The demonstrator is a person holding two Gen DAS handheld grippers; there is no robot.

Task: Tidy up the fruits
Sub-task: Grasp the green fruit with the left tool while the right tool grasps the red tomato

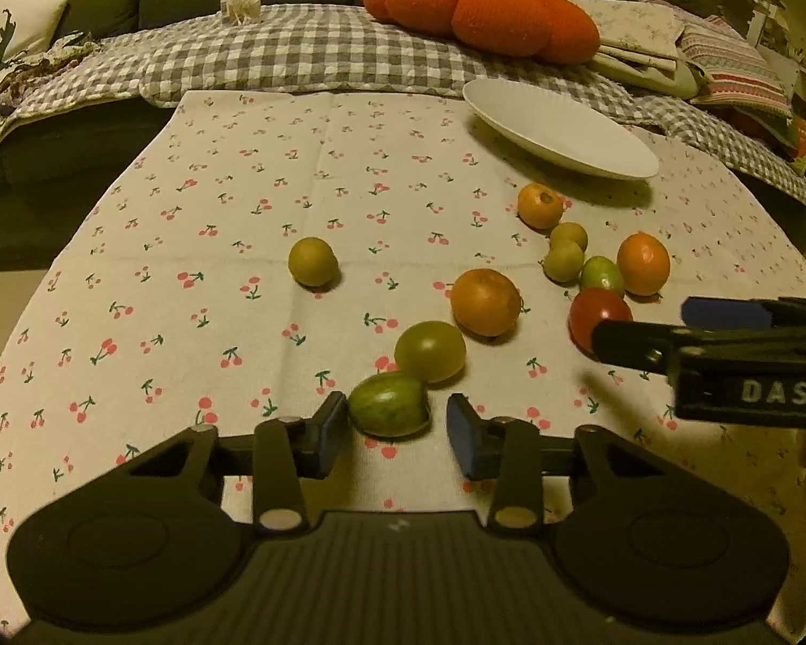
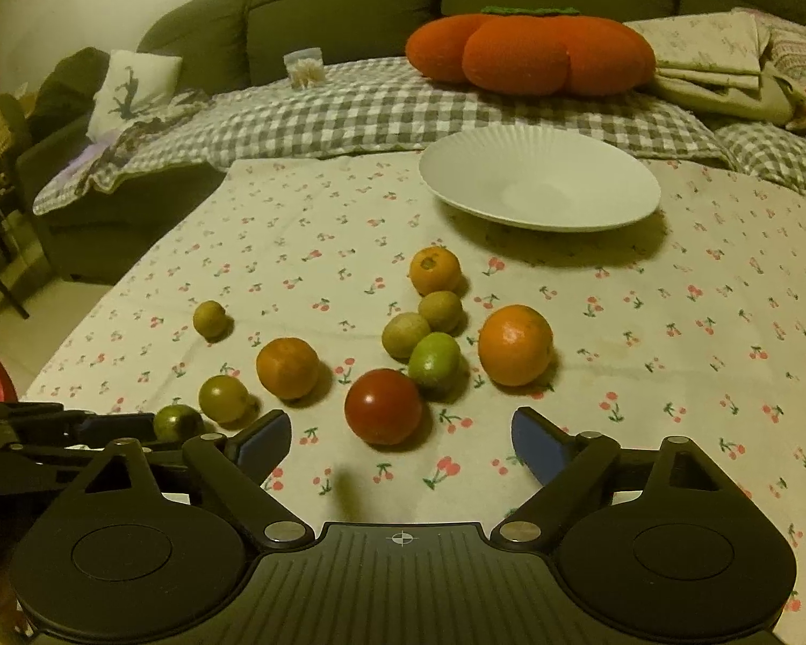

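On the desk [image 1: 349, 161], under a cherry-print cloth, fruits are lying loose, none yet on the white plate [image 2: 537, 183] sitting at the far side. At the right edge of the left wrist view the right tool [image 2: 400, 438] is cutting in, hiding part of the red tomato [image 2: 384, 406]; a blurry bit of hand behind it is hard to make out. From the right wrist view the left tool [image 1: 397, 424] is mostly cropped at the left edge, covering the lower half of the green oval fruit [image 1: 389, 403]. Left tool is sitting narrowed around that green oval fruit: left pad touching its side, right pad standing just apart, so not yet pinching. A round green tomato [image 1: 430, 350] is touching that fruit from behind. Right tool is spread wide, holding nothing, the red tomato lying just ahead of its fingertips. Oranges, small olive-coloured fruits and a lime-green one are clustering near the plate; one small fruit [image 1: 312, 262] is lying alone to the left.
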